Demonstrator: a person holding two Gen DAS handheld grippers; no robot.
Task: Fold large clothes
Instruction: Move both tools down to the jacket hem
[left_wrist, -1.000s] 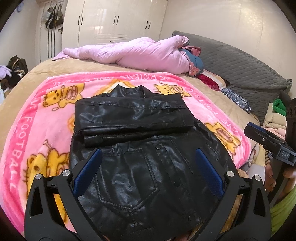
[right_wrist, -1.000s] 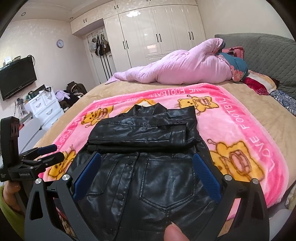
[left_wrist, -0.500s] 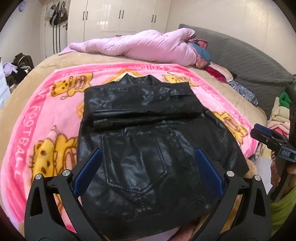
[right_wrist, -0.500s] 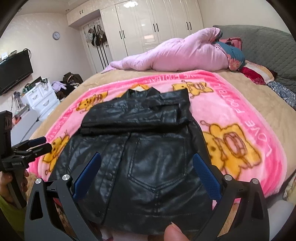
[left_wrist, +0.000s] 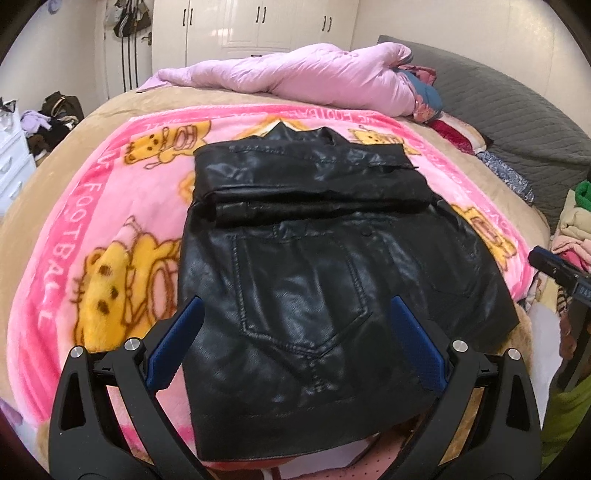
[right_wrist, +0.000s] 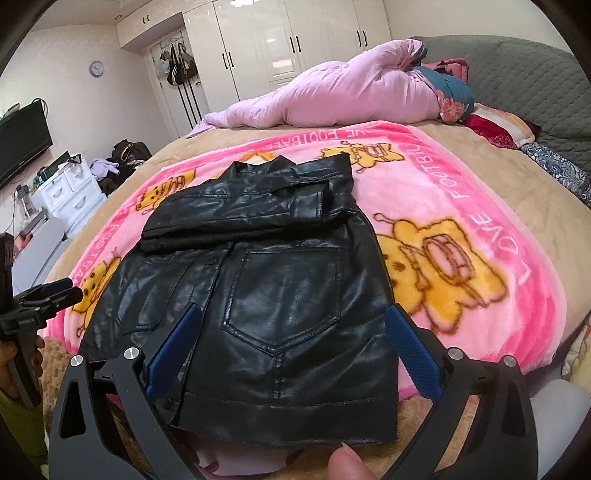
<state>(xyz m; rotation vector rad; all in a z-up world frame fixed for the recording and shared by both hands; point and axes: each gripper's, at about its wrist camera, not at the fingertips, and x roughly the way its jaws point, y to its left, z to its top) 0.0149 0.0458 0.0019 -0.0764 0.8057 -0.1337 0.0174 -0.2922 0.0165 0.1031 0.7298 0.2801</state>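
Observation:
A black leather jacket (left_wrist: 306, 266) (right_wrist: 266, 280) lies front up on a pink cartoon blanket (left_wrist: 110, 229) (right_wrist: 461, 229), both sleeves folded across its chest. My left gripper (left_wrist: 295, 339) hovers open over the jacket's lower left part, nothing between its blue pads. My right gripper (right_wrist: 293, 338) hangs open above the lower right part near the hem. The right gripper's tip (left_wrist: 554, 266) shows at the edge of the left wrist view. The left gripper (right_wrist: 40, 299) shows at the left edge of the right wrist view, held by a hand.
A pink quilt (left_wrist: 314, 79) (right_wrist: 340, 92) is heaped at the far side of the bed by a grey headboard (left_wrist: 517, 107). White drawers (right_wrist: 70, 192), a TV (right_wrist: 22, 144) and wardrobes (right_wrist: 280, 40) line the room. Folded clothes (left_wrist: 572, 225) sit to the right. A thumb (right_wrist: 343, 461) is at the bottom.
Both grippers have pulled back and risen from the jacket, so its whole hem now shows. The jacket itself has not moved, and both stay open.

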